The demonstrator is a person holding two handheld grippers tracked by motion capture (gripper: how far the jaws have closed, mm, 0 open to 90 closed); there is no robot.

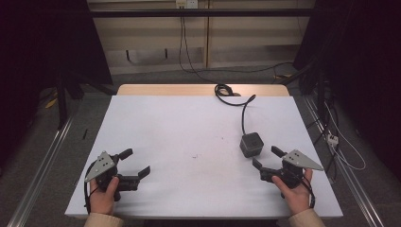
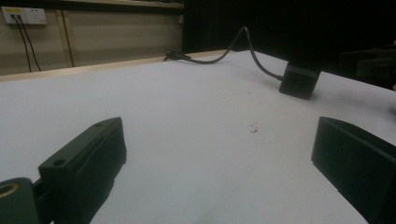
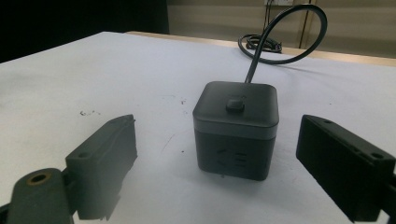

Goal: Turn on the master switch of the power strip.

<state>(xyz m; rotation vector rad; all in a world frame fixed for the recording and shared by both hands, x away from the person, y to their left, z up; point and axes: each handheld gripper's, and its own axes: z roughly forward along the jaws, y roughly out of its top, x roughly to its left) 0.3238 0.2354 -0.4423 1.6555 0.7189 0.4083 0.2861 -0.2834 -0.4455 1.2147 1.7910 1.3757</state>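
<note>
Right gripper: jaws spread wide, nothing between them. In the right gripper view the dark cube socket stands centre frame, upright on the white table, just ahead of the jaw tips and apart from both. In the high view the cube sits right of centre, lower half.

Left gripper: jaws likewise released, holding nothing, lower left of the high view, well apart from the cube.

Risks as I judge them: the cube's cable runs off toward the top of the frame and coils at the table's far edge. If I close off-centre, one jaw meets a face first and the cube could skid or twist, with the stiff cable pulling it round. The sides look smooth, so a shallow grip may slip. I'd also watch the button on top.

Pose: right hand low at the lower right, gripper angled up-left toward the cube. Left hand mirrors it, pointing right, resting near the table.
</note>
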